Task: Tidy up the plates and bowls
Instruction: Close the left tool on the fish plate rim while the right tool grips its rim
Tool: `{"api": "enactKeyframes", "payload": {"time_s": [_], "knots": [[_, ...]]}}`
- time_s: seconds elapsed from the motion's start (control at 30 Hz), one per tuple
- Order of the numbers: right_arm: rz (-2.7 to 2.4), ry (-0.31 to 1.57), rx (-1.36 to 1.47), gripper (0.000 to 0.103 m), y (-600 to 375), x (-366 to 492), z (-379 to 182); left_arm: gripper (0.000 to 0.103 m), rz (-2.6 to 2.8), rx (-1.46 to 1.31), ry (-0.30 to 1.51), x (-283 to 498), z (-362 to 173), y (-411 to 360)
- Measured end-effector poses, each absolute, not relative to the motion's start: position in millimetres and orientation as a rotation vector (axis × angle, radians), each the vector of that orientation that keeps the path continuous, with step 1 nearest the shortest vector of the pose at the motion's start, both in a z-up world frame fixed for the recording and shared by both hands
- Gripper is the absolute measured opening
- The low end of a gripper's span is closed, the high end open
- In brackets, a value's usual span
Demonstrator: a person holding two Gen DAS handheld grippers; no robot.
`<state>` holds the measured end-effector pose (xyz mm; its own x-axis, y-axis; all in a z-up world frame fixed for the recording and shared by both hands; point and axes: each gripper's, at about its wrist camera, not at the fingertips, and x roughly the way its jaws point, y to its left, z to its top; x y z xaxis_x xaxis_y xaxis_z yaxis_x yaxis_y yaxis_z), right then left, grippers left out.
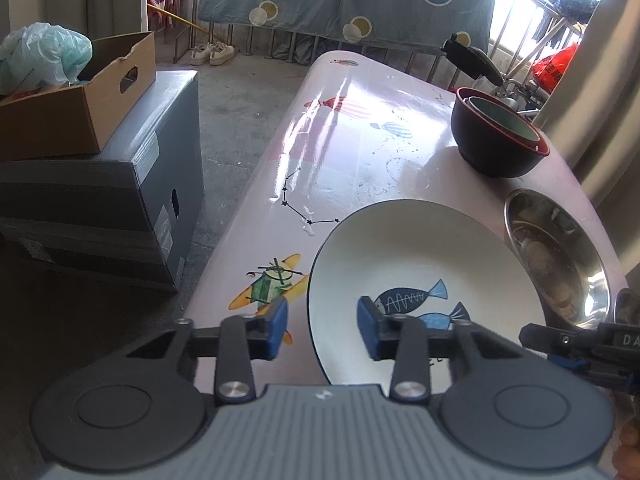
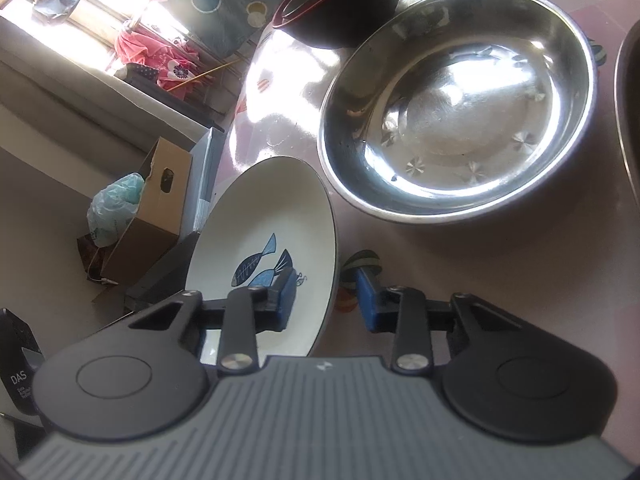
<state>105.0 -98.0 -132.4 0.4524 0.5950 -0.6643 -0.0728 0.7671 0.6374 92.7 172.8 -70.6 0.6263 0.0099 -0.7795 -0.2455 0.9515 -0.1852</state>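
A glossy pale pink bench (image 1: 352,152), printed with cartoon planes, balloons and a star pattern, carries the dishes and is wet with droplets toward its far side. A white plate (image 1: 400,256) with blue fish sits near. A steel bowl (image 1: 560,260) lies just right of it. At the far right stands a dark red-rimmed bowl (image 1: 496,140) with another bowl nested inside.

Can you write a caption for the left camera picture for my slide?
Left tool straddles the rim of the white fish plate, beside a steel bowl and dark stacked bowls.
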Motion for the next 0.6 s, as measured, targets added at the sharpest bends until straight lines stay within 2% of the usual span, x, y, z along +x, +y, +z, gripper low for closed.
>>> {"api": "enactKeyframes", "payload": {"time_s": [0.07, 0.13, 0.6], "knots": [[0.442, 1.024, 0.581, 0.019, -96.0, 108.0, -135.1, 0.027, 0.143, -0.286, 0.886, 94.1, -72.9, 173.0], [0.441, 1.023, 0.576, 0.015, -93.7, 110.4, -136.4, 0.024, 0.134, -0.300, 0.896, 94.9, -74.1, 173.7], [0.460, 1.035, 0.527, 0.014, -94.1, 105.3, -133.8, 0.024, 0.113, -0.343, 0.908, 74.7, -70.4, 173.6]]}}
